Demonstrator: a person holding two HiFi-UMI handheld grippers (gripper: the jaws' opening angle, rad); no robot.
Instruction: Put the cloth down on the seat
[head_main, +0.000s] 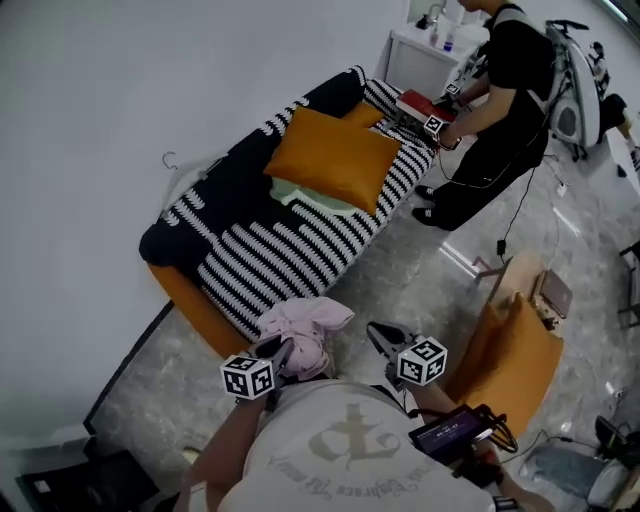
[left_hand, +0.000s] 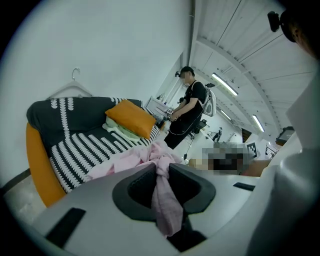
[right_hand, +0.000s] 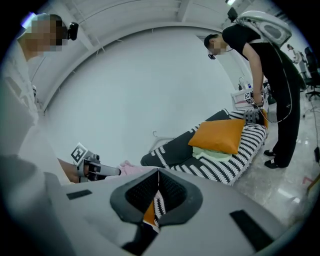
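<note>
A pink cloth (head_main: 305, 322) hangs bunched over the near end of the seat (head_main: 290, 255), a sofa under a black-and-white striped cover. My left gripper (head_main: 285, 348) is shut on it. In the left gripper view a twisted fold of the cloth (left_hand: 162, 195) is pinched between the jaws of my left gripper (left_hand: 161, 167), and the rest spreads out beyond them above the striped seat (left_hand: 85, 150). My right gripper (head_main: 383, 333) hovers just right of the cloth. In its own view my right gripper (right_hand: 158, 172) shows its jaws touching with nothing between them.
An orange cushion (head_main: 335, 155) and a pale green cloth (head_main: 300, 195) lie on the middle of the seat. A person in black (head_main: 500, 110) bends over its far end. A wooden chair with an orange pad (head_main: 515, 350) stands at my right. A hanger (head_main: 175, 165) rests against the wall.
</note>
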